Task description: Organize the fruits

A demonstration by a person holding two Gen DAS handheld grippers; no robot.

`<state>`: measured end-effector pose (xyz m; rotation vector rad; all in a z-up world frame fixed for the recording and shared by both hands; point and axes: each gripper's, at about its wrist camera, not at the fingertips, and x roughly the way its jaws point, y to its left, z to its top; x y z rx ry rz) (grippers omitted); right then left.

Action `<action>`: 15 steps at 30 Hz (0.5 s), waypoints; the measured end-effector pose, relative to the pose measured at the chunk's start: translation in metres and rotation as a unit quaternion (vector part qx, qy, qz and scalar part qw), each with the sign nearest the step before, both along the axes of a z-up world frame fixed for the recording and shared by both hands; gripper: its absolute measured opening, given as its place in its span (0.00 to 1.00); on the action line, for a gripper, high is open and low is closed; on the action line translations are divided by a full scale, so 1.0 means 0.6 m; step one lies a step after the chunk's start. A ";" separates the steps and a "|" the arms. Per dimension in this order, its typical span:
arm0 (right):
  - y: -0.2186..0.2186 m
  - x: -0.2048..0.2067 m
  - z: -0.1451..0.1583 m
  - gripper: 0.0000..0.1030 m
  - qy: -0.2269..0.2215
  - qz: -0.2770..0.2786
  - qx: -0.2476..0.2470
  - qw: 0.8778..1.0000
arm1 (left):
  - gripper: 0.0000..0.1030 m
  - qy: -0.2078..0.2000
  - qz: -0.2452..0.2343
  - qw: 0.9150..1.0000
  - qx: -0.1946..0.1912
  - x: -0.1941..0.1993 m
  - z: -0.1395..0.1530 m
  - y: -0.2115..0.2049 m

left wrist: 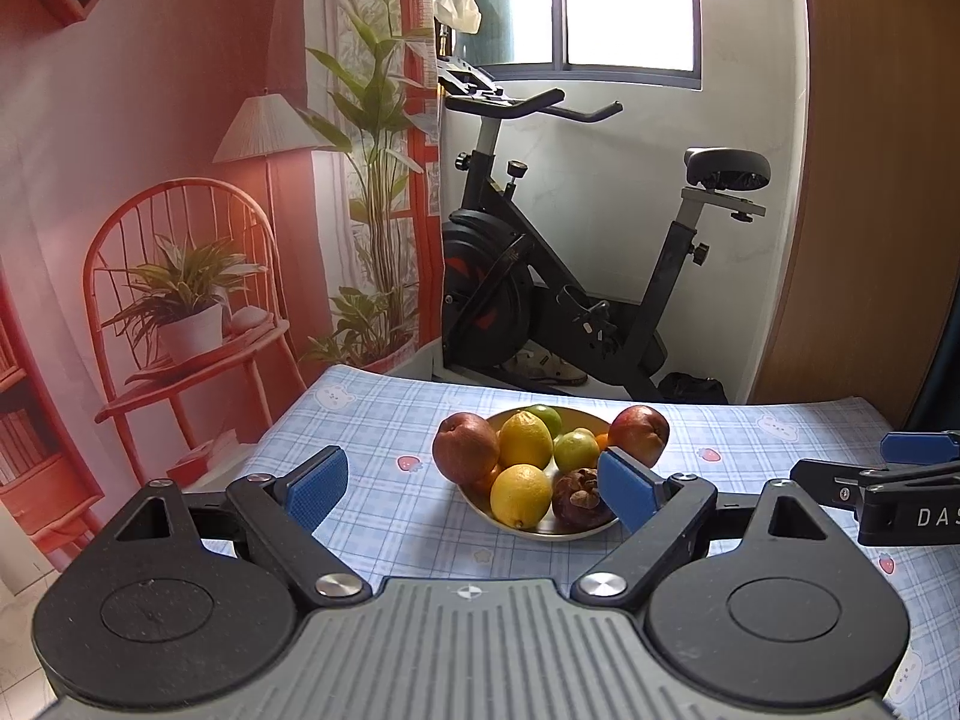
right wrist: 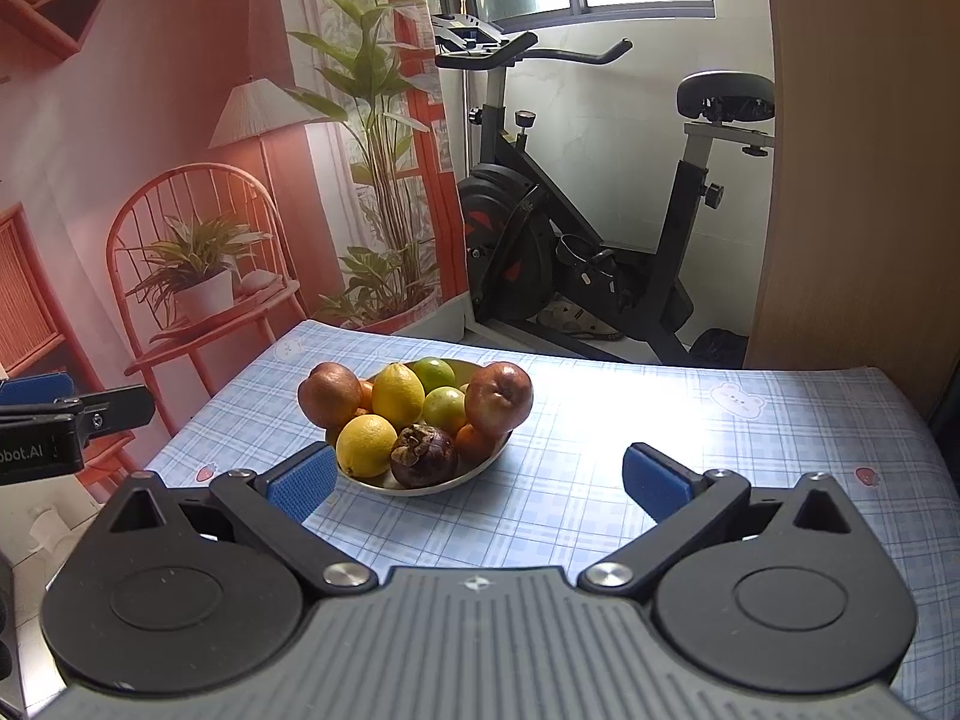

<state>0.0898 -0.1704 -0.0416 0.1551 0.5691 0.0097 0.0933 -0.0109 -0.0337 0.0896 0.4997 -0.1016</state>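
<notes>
A metal bowl (left wrist: 576,531) (right wrist: 480,468) sits on the blue checked tablecloth, piled with fruit: two red apples (left wrist: 465,447) (right wrist: 498,399), two yellow lemons (left wrist: 521,495) (right wrist: 366,445), green limes (left wrist: 575,450) (right wrist: 444,409), oranges, and a dark mangosteen (left wrist: 577,499) (right wrist: 423,457) at the front. My left gripper (left wrist: 474,489) hangs open short of the bowl, nothing between its blue pads. My right gripper (right wrist: 480,480) is open too, with the bowl ahead toward its left finger. Each gripper shows at the edge of the other's view.
The table (right wrist: 660,408) ends at a wall with a printed backdrop on the left. An exercise bike (left wrist: 576,276) stands behind the far edge under a window. A wooden panel (right wrist: 864,150) rises at the right. Bare tablecloth lies right of the bowl.
</notes>
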 end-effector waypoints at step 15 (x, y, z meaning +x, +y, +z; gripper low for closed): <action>0.002 -0.002 0.009 1.00 -0.007 0.001 -0.009 1.000 | 0.89 -0.004 0.004 1.000 -0.013 -0.003 0.002 0.005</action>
